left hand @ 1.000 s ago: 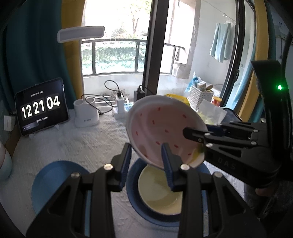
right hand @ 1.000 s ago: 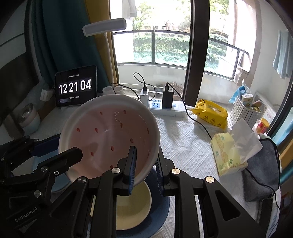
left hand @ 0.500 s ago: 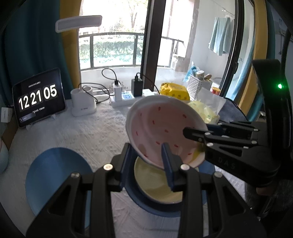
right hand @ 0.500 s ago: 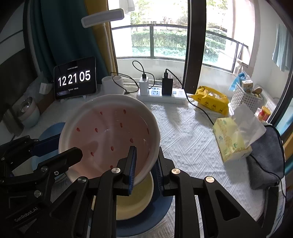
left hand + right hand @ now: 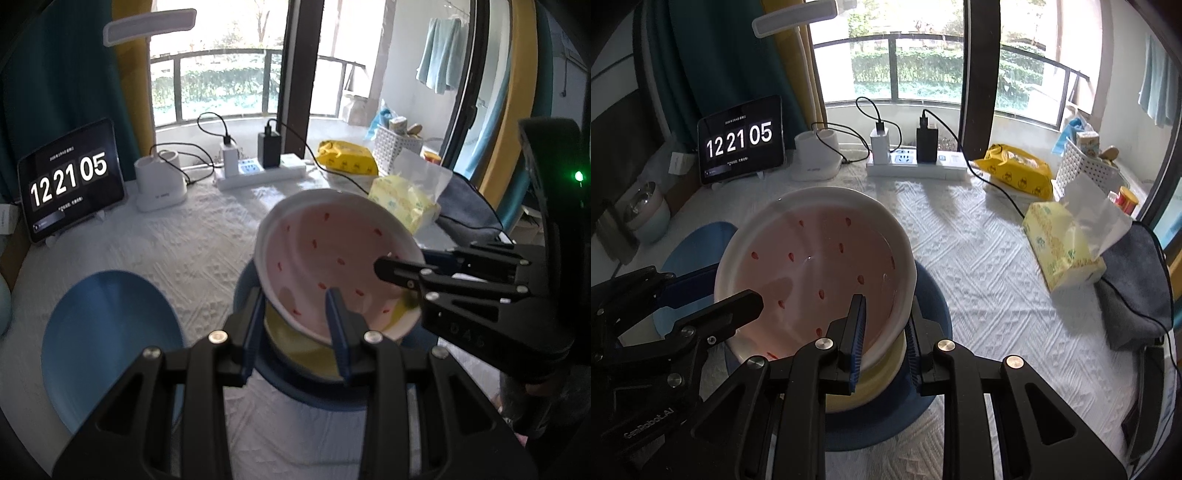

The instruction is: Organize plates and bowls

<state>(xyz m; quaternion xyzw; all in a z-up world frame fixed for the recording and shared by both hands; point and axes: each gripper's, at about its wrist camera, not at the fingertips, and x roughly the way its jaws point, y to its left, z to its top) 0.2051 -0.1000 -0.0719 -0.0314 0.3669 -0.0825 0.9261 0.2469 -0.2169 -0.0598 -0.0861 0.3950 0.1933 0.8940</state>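
Pink bowl [image 5: 334,266] with small red marks and a white rim, seen from the left wrist view, is held tilted above a pale yellow bowl [image 5: 295,349], which sits on a dark blue plate [image 5: 295,391]. The left tool [image 5: 295,314] is narrowed to a pinch on the near rim of the pink bowl, one blue-padded finger outside the wall and the other inside. From the right side of this view the right tool [image 5: 402,277] reaches in, and its dark fingers grip the far rim of the same bowl. A second, lighter blue plate [image 5: 110,343] lies flat on the white textured surface [image 5: 192,251], well apart to the left. At the back stand a tablet clock [image 5: 72,179], a power strip [image 5: 260,171] and a yellow tissue pack [image 5: 404,206].

From the right wrist view, the pink bowl [image 5: 816,273] fills the middle, its inside glossy and dotted with red. The right tool [image 5: 884,332] is closed to a pinch on the bowl's near rim, one finger inside, the other against the outer wall. The left tool [image 5: 713,295] enters from the left and clamps the opposite rim. Beneath, the pale yellow bowl [image 5: 871,376] shows under the pink one; whether the two touch I cannot tell. The dark blue plate [image 5: 931,306] lies under both, on the surface [image 5: 979,266]. The lighter blue plate [image 5: 701,240] peeks out behind on the left.
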